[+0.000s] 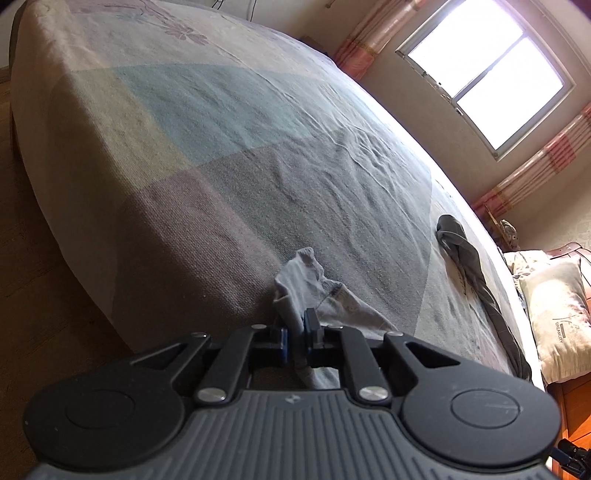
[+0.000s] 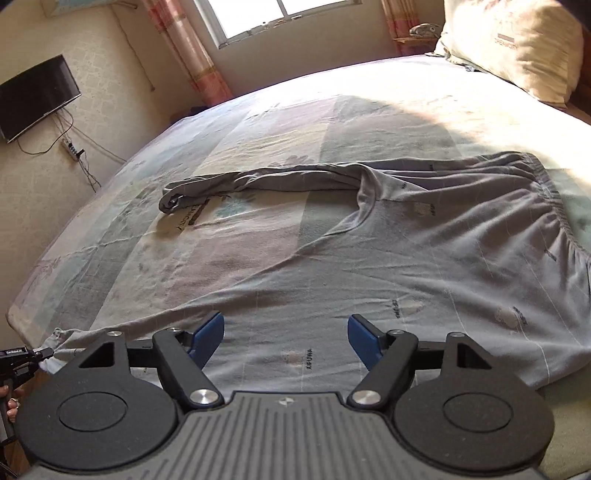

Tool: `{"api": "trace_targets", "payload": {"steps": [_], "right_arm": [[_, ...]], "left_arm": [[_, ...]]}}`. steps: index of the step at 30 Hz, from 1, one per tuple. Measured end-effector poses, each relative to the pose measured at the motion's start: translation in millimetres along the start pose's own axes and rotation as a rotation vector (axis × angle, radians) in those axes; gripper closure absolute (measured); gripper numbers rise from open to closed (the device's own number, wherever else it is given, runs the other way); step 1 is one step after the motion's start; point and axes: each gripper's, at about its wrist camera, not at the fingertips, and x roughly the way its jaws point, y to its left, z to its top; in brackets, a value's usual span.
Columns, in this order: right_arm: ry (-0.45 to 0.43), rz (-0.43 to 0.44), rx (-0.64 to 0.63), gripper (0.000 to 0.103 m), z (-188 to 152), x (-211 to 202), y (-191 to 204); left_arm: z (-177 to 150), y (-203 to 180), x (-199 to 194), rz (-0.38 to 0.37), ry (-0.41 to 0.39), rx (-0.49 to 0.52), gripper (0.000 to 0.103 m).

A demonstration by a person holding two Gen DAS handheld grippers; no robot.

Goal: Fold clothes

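Note:
Grey pyjama trousers point(image 2: 424, 251) lie spread on the bed, with the elastic waistband point(image 2: 554, 192) at the right. The far leg point(image 2: 240, 181) stretches left and also shows as a dark twisted strip point(image 1: 465, 258) in the left wrist view. My left gripper point(image 1: 295, 328) is shut on the pale cuff point(image 1: 303, 280) of the near leg at the bed's edge. In the right wrist view that gripper point(image 2: 22, 354) and the cuff point(image 2: 55, 343) sit at the far left. My right gripper point(image 2: 286, 339) is open over the near leg, with nothing pinched between its blue pads point(image 2: 210, 332).
The bed point(image 1: 221, 147) has a pale patchwork sheet that drops off to a wooden floor point(image 1: 33, 277) on the left. A pillow point(image 2: 517, 44) lies at the head end. A window point(image 2: 258, 14), curtains and a wall-mounted screen point(image 2: 37, 96) stand beyond.

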Motion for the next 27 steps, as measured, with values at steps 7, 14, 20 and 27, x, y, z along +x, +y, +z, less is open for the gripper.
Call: {"api": "trace_targets", "payload": {"steps": [7,14,20,27], "right_arm": [[0.122,0.165,-0.319,0.061,30,82,91],[0.238,0.278,-0.538,0.071,23,125,158],[0.314,0.348,-0.731,0.071,-24,68,150],[0.394,0.368,-0.723,0.071,-55,60,125]], "left_arm": [[0,2,0,-0.011,0.004,0.008,0.090],[3,-3,1,0.005,0.028,0.004,0.090],[14,-31,1,0.066,0.020,0.155,0.090],[29,-37,5,0.060,0.008,0.186,0.090]]}}
